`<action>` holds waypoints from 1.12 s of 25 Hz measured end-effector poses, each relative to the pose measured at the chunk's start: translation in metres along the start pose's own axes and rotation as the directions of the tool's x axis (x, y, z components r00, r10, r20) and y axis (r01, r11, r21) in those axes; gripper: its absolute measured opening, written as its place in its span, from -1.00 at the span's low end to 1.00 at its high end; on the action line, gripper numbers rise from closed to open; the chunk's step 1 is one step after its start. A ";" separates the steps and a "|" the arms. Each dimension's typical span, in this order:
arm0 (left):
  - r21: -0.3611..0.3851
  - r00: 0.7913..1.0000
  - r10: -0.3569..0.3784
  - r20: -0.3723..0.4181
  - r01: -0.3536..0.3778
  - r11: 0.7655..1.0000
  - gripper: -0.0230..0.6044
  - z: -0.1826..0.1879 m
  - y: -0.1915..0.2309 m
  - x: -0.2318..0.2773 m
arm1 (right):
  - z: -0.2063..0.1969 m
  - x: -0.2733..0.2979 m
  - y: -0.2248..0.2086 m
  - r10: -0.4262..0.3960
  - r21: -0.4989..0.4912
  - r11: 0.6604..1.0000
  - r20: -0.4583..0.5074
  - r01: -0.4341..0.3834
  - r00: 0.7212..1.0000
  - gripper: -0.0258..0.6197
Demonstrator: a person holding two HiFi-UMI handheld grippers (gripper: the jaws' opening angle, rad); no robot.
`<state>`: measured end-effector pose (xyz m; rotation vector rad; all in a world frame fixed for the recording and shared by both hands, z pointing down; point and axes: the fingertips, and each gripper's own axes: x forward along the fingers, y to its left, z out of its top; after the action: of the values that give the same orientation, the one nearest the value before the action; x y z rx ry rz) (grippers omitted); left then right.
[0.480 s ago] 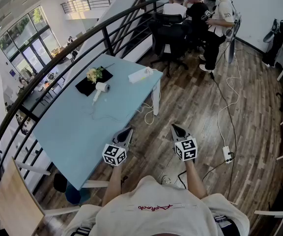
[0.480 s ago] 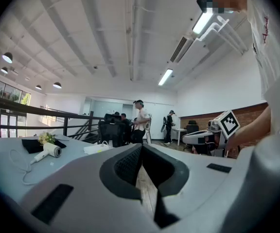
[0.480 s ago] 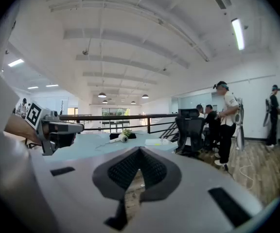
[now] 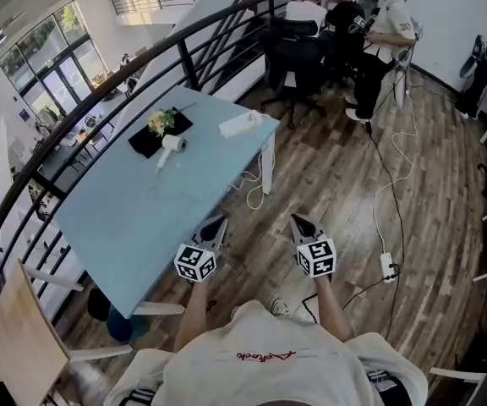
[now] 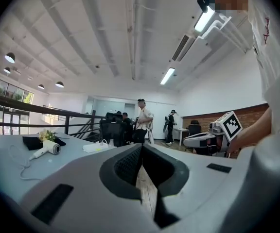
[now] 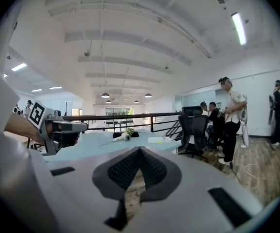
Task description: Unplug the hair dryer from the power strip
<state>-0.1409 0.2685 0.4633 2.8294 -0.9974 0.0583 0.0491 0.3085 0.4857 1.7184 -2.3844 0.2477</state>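
A white hair dryer (image 4: 172, 145) lies on the light blue table (image 4: 134, 218), its thin cord trailing toward the near side. A white power strip (image 4: 242, 123) rests at the table's far right corner. The dryer (image 5: 46, 149) and the strip (image 5: 99, 146) also show in the left gripper view, and the dryer (image 6: 124, 137) in the right one. My left gripper (image 4: 218, 225) is shut and empty over the table's near right edge. To its right, over the wooden floor, my right gripper (image 4: 299, 223) is shut and empty. Both are far from the dryer.
A black mat with yellow flowers (image 4: 161, 123) sits beside the dryer. A black railing (image 4: 100, 100) runs behind the table. Office chairs (image 4: 294, 57) and several people (image 4: 379, 41) stand beyond it. White cables and another power strip (image 4: 388, 266) lie on the floor at right.
The whole view has shifted a little; table and objects sit slightly lower-left in frame. Both grippers hold the same pose, still shut.
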 end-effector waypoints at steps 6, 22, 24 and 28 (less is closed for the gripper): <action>0.003 0.999 0.019 0.035 -0.019 1.000 -0.90 0.013 -0.012 0.013 | -0.002 -0.002 -0.016 0.033 -0.003 0.999 0.001 -0.033 0.999 -0.87; 0.003 0.999 0.049 0.004 -0.049 0.999 -0.90 -0.002 -0.040 0.051 | -0.018 -0.001 -0.055 0.100 -0.004 0.995 -0.028 -0.100 0.995 -0.87; 0.000 0.999 0.050 -0.002 -0.050 0.999 -0.90 -0.004 -0.037 0.056 | -0.021 0.004 -0.057 0.107 -0.002 0.994 -0.037 -0.107 0.994 -0.87; -0.005 0.998 0.056 -0.005 -0.056 0.998 -0.90 -0.006 -0.026 0.065 | -0.023 0.018 -0.058 0.119 -0.001 0.993 -0.045 -0.119 0.992 -0.87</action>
<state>-0.0739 0.2493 0.4714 2.7956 -1.0739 0.0681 0.1000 0.2792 0.5139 1.5542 -2.4558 0.2955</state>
